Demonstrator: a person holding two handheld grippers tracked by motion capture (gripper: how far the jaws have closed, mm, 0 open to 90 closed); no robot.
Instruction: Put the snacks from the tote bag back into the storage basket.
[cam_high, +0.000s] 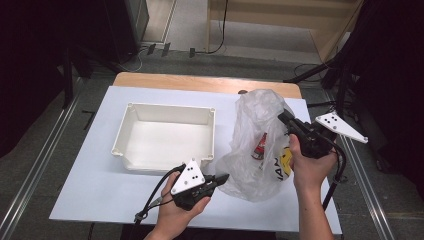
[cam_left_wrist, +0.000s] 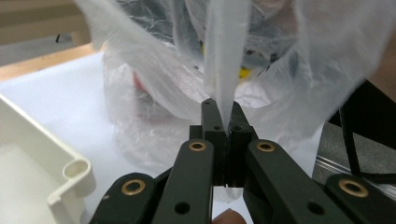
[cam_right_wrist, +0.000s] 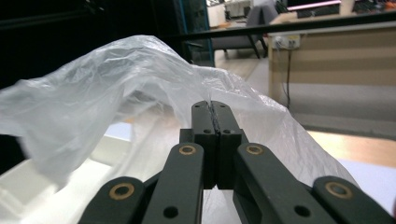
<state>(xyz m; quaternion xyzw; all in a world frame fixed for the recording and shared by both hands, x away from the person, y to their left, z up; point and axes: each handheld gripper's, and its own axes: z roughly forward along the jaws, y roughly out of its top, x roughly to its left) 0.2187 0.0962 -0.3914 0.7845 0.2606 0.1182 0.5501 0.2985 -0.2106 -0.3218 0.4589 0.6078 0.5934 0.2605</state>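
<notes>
Both grips look made: left gripper (cam_high: 220, 178) jaws clamped on a fold of the plastic bag (cam_high: 255, 145), right gripper (cam_high: 286, 118) jaws pinched on its film up top; bag sits on table right of the empty white bin (cam_high: 165, 137); contents not yet out, so opening & unloading prob. remain.

Both grippers are black. At the lower middle of the high view, the left gripper (cam_high: 223, 177) carries a grey three-cornered plate (cam_high: 189, 176) dotted black, with a black cable (cam_high: 156, 195) trailing down. The right gripper (cam_high: 283, 116), centre-right, bears a like plate (cam_high: 340, 127). Brass-ringed pivots (cam_left_wrist: 197, 146) and small screw holes mark the linkage arms. Forearms are bare.
</notes>
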